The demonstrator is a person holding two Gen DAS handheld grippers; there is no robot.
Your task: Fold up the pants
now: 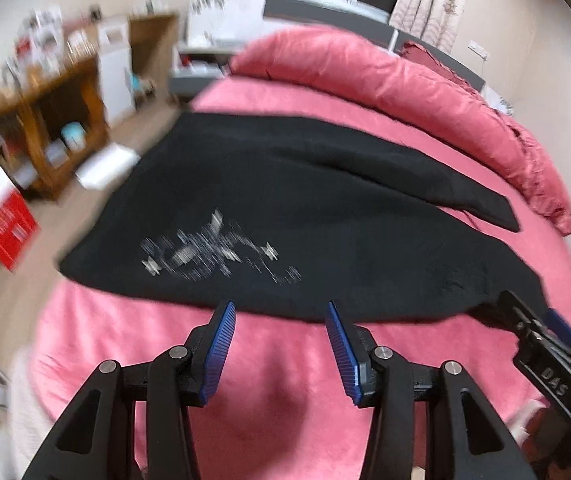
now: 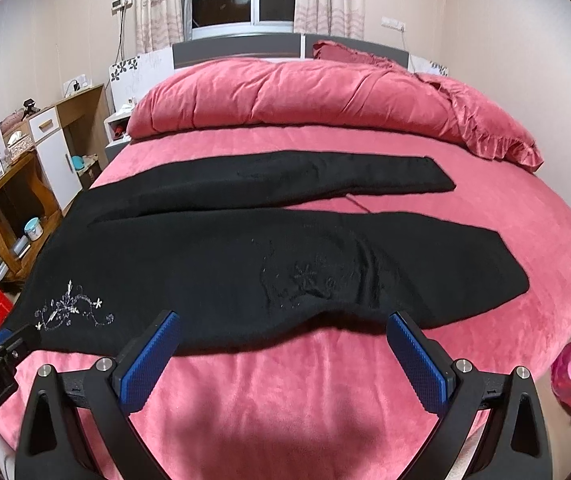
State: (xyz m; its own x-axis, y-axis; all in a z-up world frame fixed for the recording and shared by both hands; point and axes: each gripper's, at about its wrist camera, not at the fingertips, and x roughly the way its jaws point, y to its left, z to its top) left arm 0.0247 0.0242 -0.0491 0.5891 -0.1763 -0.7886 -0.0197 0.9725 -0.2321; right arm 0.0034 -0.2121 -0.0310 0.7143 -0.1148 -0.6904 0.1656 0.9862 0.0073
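A bedroom with a pink bed (image 2: 285,380), one rolled pink duvet (image 2: 305,96) at its head edge. One pair of black pants (image 2: 225,260) lies flat across the bed, both legs spread apart, waist toward the left edge. Left gripper (image 1: 281,348) and right gripper (image 2: 283,354) hover at the near edge, fingers released, grasping nothing.

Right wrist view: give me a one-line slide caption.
Black pants lie spread on the pink bed, legs apart, with the open right gripper at their near edge.
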